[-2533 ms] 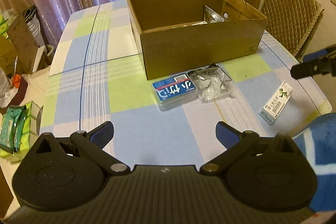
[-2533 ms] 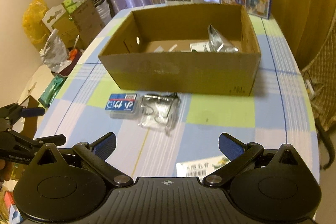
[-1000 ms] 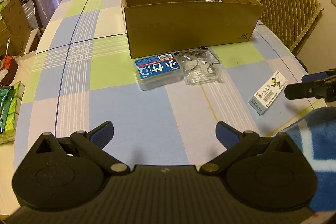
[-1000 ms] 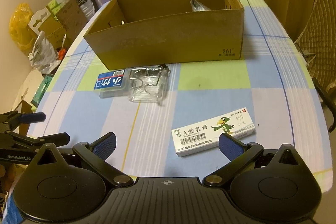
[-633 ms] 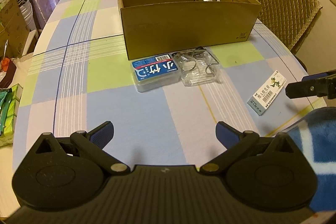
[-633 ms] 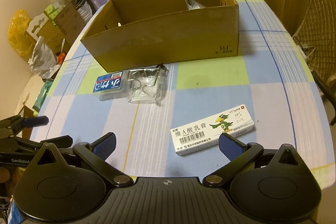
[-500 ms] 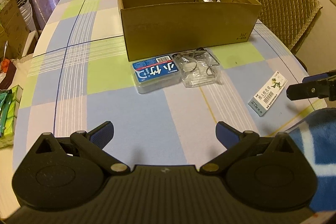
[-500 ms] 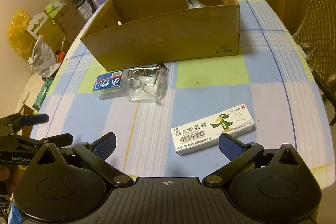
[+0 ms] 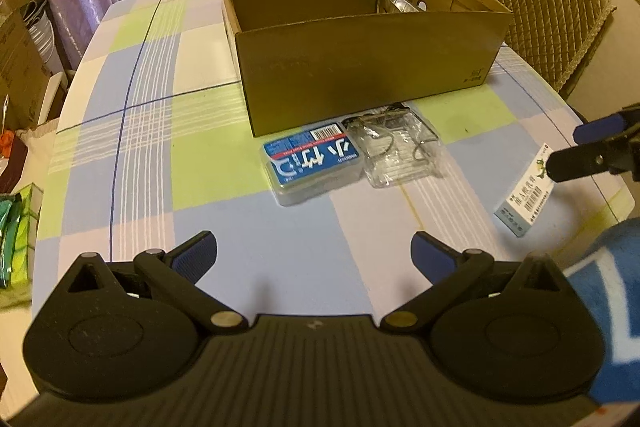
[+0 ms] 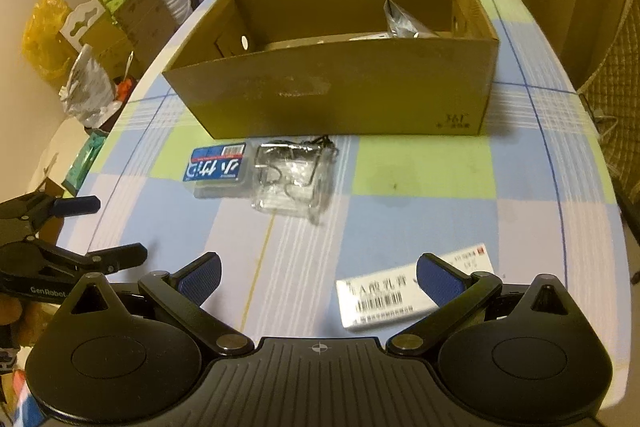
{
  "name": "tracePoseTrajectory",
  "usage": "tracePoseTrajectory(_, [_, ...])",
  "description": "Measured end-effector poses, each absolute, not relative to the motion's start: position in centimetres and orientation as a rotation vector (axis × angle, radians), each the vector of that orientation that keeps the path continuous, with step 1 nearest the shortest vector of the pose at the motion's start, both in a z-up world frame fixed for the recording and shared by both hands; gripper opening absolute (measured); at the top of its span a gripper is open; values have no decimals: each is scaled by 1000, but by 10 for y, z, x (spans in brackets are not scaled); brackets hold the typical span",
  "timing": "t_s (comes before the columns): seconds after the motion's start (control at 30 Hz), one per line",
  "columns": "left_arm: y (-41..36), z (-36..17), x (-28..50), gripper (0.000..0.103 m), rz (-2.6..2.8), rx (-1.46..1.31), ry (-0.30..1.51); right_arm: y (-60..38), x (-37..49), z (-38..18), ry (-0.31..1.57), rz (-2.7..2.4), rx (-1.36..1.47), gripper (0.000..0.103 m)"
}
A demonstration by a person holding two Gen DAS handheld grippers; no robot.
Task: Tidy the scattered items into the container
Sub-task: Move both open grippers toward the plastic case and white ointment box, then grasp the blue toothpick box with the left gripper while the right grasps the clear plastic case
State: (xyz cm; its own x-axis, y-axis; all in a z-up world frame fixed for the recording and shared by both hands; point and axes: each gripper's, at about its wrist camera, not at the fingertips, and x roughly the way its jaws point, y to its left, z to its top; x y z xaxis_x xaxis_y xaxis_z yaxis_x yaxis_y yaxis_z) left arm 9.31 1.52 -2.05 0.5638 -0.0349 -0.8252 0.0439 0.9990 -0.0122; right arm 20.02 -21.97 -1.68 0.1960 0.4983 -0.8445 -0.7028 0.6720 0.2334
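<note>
**Three items left outside the box, both grippers empty**

The cardboard box (image 10: 340, 99) is taken as the landmark on the checked tablecloth (image 9: 140, 131). Inside it, toward its far right corner, a silvery packet (image 10: 400, 21) is seen already stowed, with something pale lying flat beside it that cannot be made out. The task is judged to be partly done, with three items left out.

Directly in front of the box's near wall, a clear case with a blue label (image 9: 314, 163) is found lying flat, and touching its right side a clear packet of wire pieces (image 9: 396, 151) is seen, its far edge close against the box. Well in front of the box and toward its right end, a white ointment carton (image 10: 404, 297) is lying near the table edge.

The right gripper (image 10: 318, 275) is held wide open with nothing between its fingers; it is lowered close to the carton, whose right part is hidden behind one blue pad. This carton is judged the next item to be taken.

The left gripper (image 9: 314, 253) is likewise spread wide and empty, held in front of the box and aimed toward the blue-labelled case
</note>
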Motion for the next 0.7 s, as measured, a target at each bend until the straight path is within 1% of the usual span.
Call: tracePoseTrajectory(0.7, [30, -64, 167, 102, -200, 166, 977, -152, 245, -56, 1134, 891, -351, 101])
